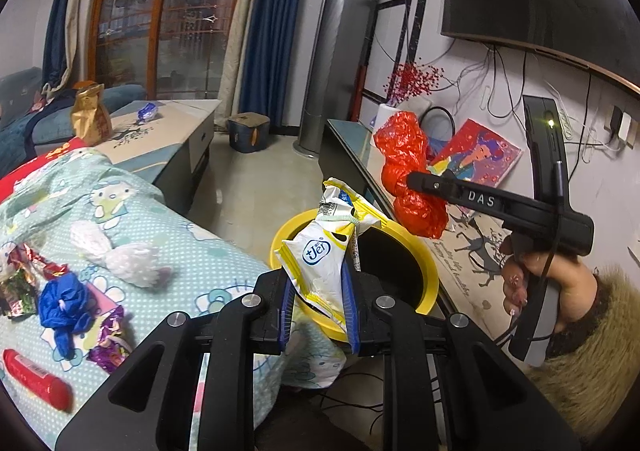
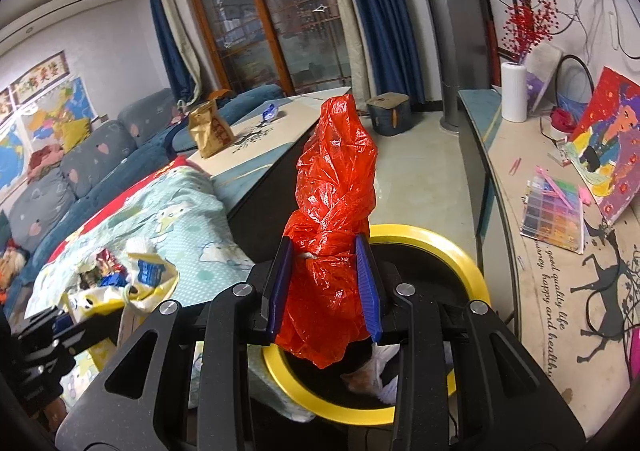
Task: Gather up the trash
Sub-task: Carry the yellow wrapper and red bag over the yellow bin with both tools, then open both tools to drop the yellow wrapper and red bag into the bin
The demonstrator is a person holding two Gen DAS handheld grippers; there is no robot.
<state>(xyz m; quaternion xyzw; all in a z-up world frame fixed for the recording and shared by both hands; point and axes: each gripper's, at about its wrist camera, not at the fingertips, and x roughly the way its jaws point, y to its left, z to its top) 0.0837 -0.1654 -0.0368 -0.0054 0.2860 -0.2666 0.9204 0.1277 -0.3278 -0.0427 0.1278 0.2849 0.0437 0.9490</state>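
Two tongs grip trash over the yellow-rimmed bin [image 2: 476,271]: left tongs [image 1: 318,303] pinch a yellow-white wrapper [image 1: 320,263], right tongs [image 2: 324,287] clamp a red plastic bag [image 2: 336,195]. More wrappers [image 1: 60,291] litter the bedspread [image 1: 192,251] beside; the tabletop [image 2: 280,127] lies beyond.

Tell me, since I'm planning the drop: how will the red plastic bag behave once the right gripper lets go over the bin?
The red plastic bag looks thin and crumpled, so probably light and floppy. Bunched in the right gripper, it may spring open and drift, perhaps catching the yellow-rimmed bin.

Wood-framed glass doors [image 2: 276,23] being flanked by dark blue curtains [image 2: 372,11], pale tiled floor [image 2: 416,171] being lit, grey-blue fabric sofa [image 2: 72,167] being set along white wall [image 2: 112,51]
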